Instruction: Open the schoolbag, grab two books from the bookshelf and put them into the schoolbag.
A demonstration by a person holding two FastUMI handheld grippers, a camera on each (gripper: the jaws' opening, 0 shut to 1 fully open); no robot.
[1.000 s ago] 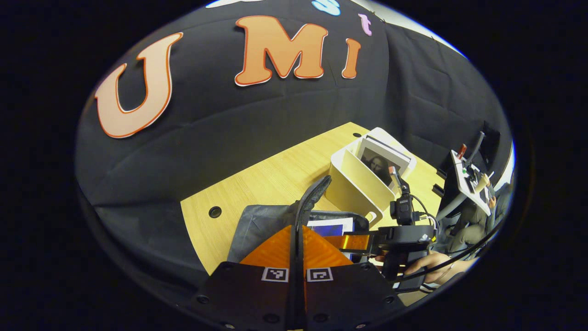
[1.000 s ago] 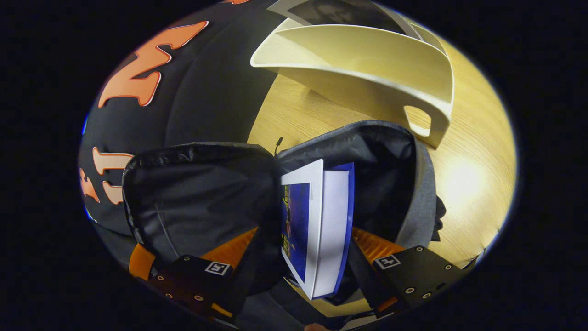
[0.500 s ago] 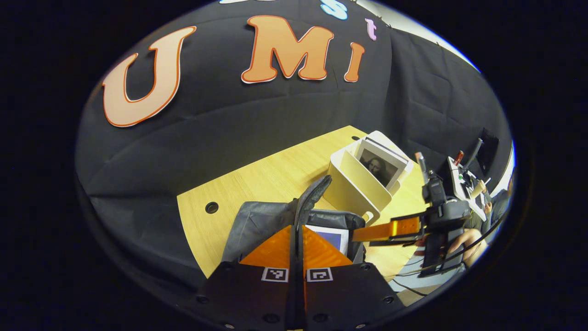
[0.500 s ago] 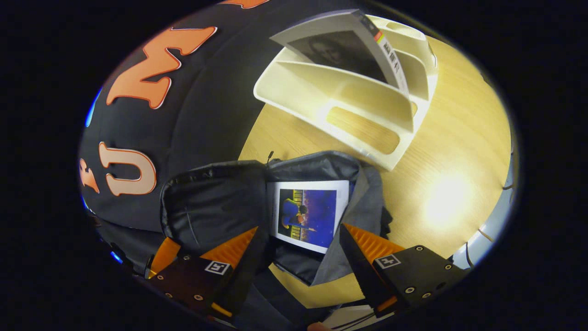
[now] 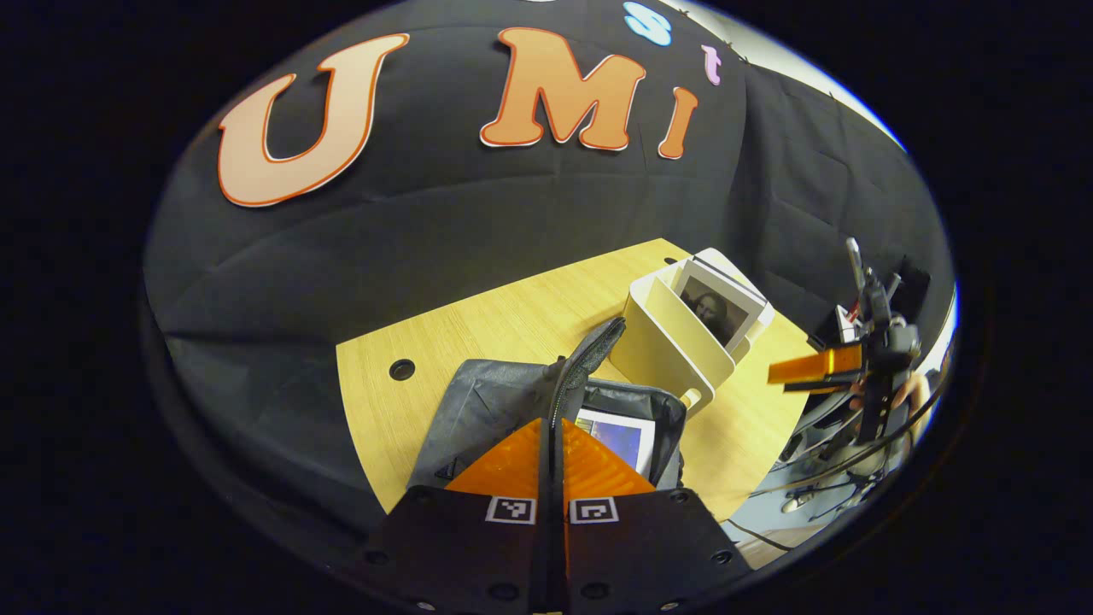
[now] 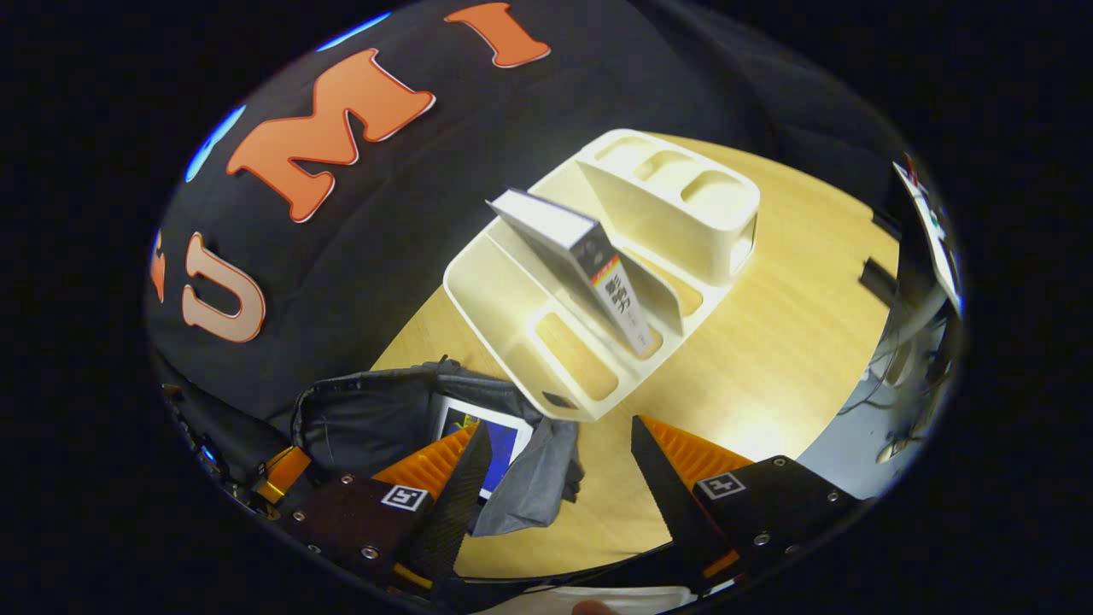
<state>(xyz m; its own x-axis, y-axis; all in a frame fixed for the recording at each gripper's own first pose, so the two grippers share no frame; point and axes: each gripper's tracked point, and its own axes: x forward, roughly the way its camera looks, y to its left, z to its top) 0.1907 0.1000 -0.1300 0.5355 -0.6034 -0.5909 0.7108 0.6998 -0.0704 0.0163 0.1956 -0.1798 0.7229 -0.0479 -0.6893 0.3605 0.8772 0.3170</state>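
The left gripper point(image 5: 552, 436) was pinched shut on the dark top flap point(image 5: 589, 359) of the grey fabric schoolbag point(image 5: 478, 410), apparently holding its mouth open so that books could drop in from above. The bag lay on the light wooden table point(image 5: 478, 333), just beside the cream plastic bookshelf point(image 6: 589, 282) with upright dividers. Inside the open bag, a white-bordered book with a blue picture cover point(image 6: 491, 436) lay face up against the dark lining, so one of the two books appeared to be delivered. The right gripper point(image 6: 555, 461) was spread wide and carried nothing, raised above the table between bag and shelf, probably ready to fetch the next one. The second book point(image 6: 589, 256), a slim white volume with a grey portrait on its cover point(image 5: 717, 303) and a printed spine, leaned tilted in a slot of the shelf, its top edge free above the dividers and open to a grasp.
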